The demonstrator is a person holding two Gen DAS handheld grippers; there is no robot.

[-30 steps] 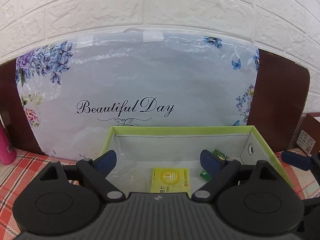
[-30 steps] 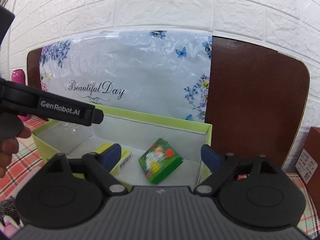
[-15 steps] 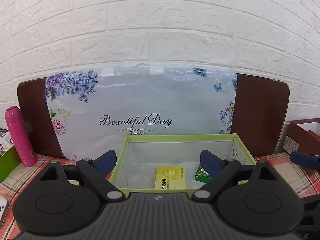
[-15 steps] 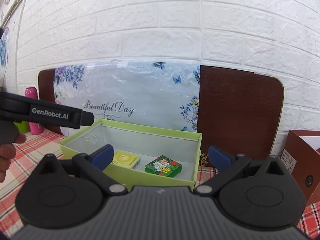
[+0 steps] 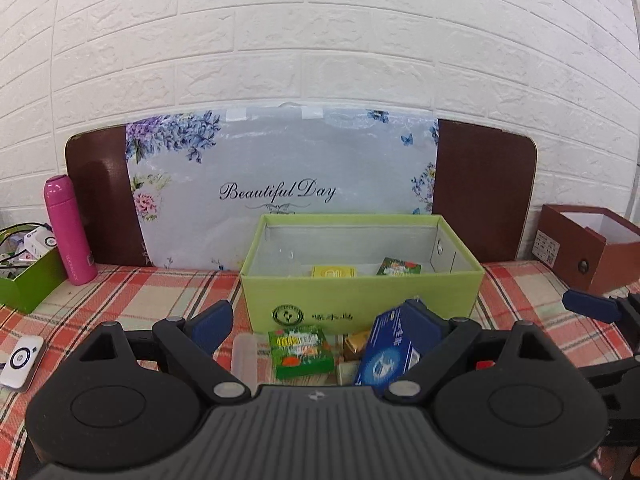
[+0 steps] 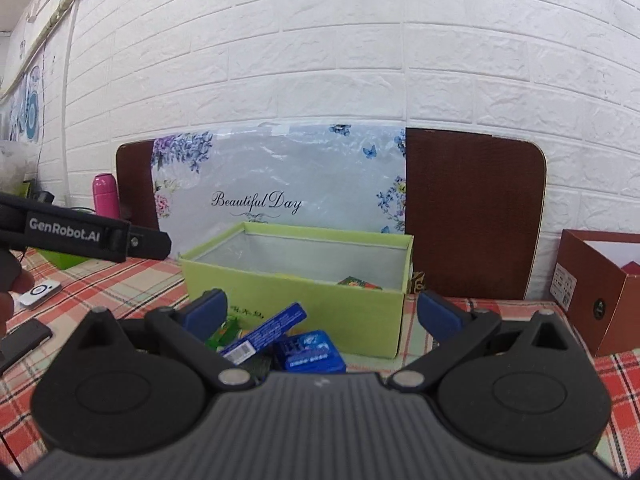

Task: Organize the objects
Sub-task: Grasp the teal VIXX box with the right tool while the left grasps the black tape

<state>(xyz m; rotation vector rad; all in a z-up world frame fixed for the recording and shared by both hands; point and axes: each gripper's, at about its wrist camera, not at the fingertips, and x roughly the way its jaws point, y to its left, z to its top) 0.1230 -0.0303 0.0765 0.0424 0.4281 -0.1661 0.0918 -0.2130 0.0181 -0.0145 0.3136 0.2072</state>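
Green box (image 5: 360, 296) sits by the wall; small packs (image 5: 302, 354) lie just before it. Both my grippers, left (image 5: 316, 326) and right (image 6: 320, 312), are wide apart, empty. I should grab one pack squarely.

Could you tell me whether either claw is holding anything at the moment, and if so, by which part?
Nothing is held. The left claw and right claw are both open and empty above the small boxes.

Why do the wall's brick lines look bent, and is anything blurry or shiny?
Left wrist view: fisheye lens bows the brick wall; the blue packet close to the lens is soft. Right wrist view: same bowing, dark corners, and sheen on the floral plastic bag.
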